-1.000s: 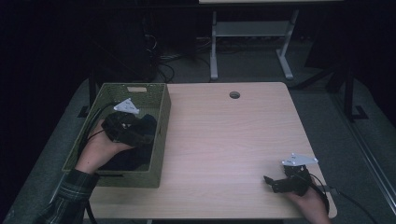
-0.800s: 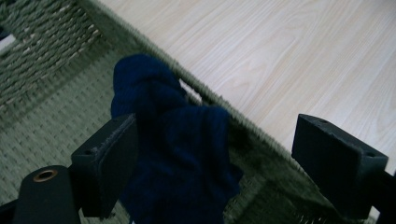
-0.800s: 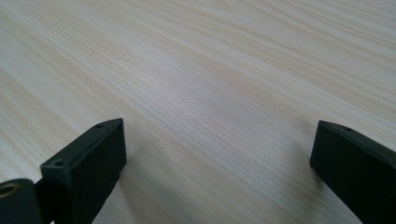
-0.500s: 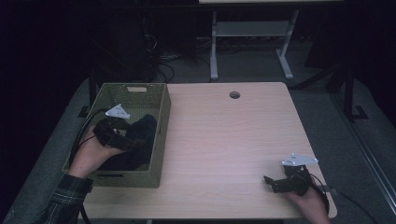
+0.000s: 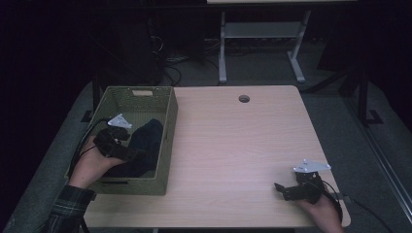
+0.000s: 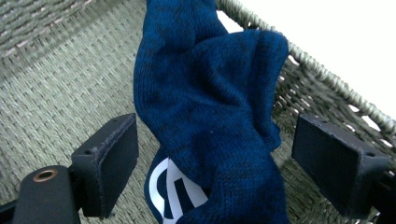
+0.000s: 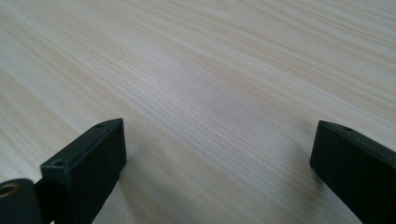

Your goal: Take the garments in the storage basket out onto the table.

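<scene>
Wood table [image 5: 233, 145] carries a woven basket [image 5: 167, 141] at its left, a blue sock [image 6: 210, 116] heaped inside. Within the past second the left gripper [image 5: 127, 151] has drawn back toward the near wall, jaws wide astride the sock, likely lining up a grab. The right gripper [image 5: 286, 190] rests wide apart, idle.

The bottom edge is cutting off the sock's [image 6: 210, 121] white logo; the left hand-held gripper [image 5: 127, 151] is hiding the sock's near end.
</scene>
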Motion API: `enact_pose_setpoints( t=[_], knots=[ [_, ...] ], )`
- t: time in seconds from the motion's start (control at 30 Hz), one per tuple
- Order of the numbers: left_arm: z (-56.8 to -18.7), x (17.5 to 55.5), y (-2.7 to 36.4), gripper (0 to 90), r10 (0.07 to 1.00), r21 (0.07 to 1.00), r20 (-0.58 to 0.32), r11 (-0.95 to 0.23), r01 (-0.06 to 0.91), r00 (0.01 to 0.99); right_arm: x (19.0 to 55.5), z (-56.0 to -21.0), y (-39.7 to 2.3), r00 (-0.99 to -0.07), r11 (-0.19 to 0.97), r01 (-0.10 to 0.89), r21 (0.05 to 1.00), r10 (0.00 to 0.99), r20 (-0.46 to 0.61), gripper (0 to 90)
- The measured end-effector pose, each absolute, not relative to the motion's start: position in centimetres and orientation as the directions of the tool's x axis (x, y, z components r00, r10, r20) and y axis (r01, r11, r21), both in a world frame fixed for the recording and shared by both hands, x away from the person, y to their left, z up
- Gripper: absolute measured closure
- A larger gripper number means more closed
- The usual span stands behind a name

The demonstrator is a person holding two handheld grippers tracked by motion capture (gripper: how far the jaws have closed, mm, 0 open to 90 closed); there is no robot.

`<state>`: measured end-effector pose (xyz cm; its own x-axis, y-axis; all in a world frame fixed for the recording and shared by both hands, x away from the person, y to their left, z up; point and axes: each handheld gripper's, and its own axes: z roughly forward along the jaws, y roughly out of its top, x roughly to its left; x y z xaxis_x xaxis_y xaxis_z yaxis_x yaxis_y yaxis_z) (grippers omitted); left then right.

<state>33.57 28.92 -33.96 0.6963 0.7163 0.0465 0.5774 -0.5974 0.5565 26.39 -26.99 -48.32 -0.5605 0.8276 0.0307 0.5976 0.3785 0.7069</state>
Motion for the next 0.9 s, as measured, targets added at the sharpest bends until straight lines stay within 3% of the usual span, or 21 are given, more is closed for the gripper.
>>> enact_pose_setpoints(
  t=[0.4,0.6,0.9],
  knots=[
    [-35.3,33.9,28.9,15.2,0.706,0.485,0.049,-0.635,0.601,0.707,26.4,-48.3,-27.0,-0.561,0.379,0.597,0.707,0.827,0.03,3.0],
    [-35.6,34.1,28.9,26.2,0.696,0.46,0.037,-0.649,0.606,0.717,26.4,-48.3,-27.0,-0.561,0.379,0.597,0.707,0.827,0.03,3.0],
    [-35.6,34.3,28.9,57.4,0.681,0.427,-0.013,-0.658,0.62,0.732,26.4,-48.3,-27.0,-0.561,0.379,0.597,0.707,0.827,0.03,3.0]
  ],
)
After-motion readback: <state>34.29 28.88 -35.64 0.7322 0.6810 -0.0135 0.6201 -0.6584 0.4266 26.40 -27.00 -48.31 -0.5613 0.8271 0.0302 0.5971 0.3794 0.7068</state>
